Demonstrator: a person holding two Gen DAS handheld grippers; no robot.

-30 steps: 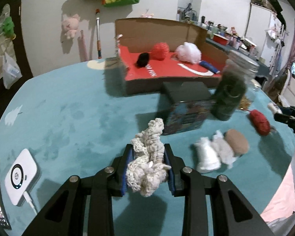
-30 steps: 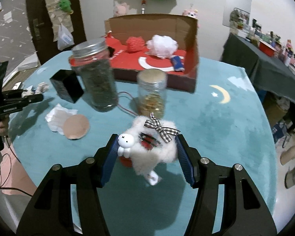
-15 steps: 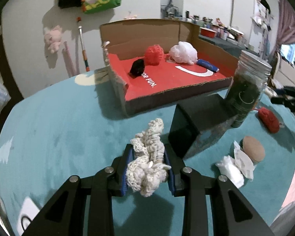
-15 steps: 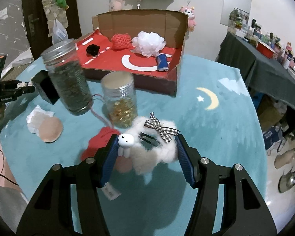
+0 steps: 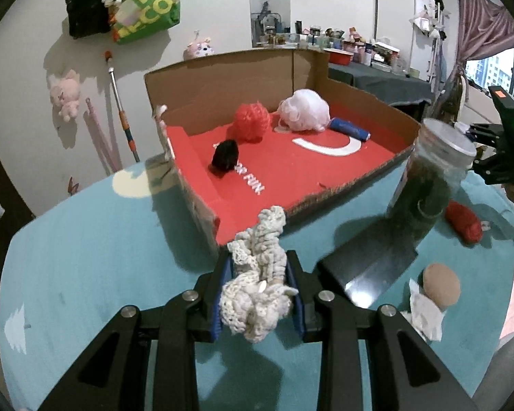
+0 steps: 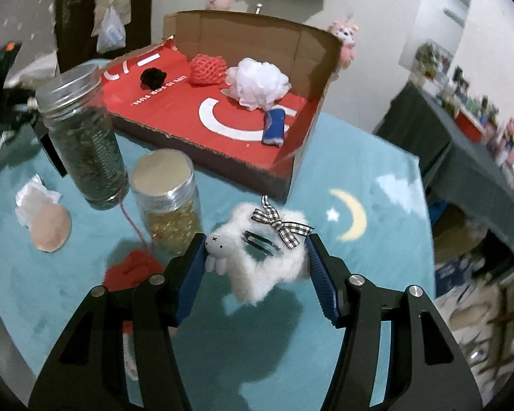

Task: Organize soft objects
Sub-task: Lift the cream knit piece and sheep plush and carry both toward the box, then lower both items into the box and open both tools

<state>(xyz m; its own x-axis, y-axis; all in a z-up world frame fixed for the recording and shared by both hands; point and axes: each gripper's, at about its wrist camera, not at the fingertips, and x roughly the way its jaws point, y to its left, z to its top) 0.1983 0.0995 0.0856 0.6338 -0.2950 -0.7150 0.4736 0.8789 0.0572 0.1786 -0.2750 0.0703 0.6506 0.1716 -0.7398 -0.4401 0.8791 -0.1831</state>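
My left gripper (image 5: 259, 286) is shut on a cream crocheted bundle (image 5: 258, 274), held above the teal cloth just in front of the open cardboard box (image 5: 236, 78). My right gripper (image 6: 255, 260) is shut on a fluffy white hair clip (image 6: 267, 260) with a checked bow and a small rabbit figure, near the box's front right corner (image 6: 291, 171). On the box's red floor lie a black pom (image 5: 225, 154), a red mesh ball (image 5: 252, 123), a white mesh puff (image 5: 303, 109) and a blue roll (image 5: 349, 129).
A tall jar of dark leaves (image 6: 85, 144), a shorter jar of gold bits (image 6: 168, 198), a black box (image 5: 370, 267), a red yarn ball (image 6: 133, 269), a tan pad (image 6: 49, 227) on white tissue lie on the teal tablecloth (image 6: 342, 178). The right gripper's body (image 5: 500, 150) shows at far right.
Both grippers have moved toward the cardboard box with their loads still gripped, and both views have rolled. The box looks larger; the red yarn ball now lies beside my right gripper.
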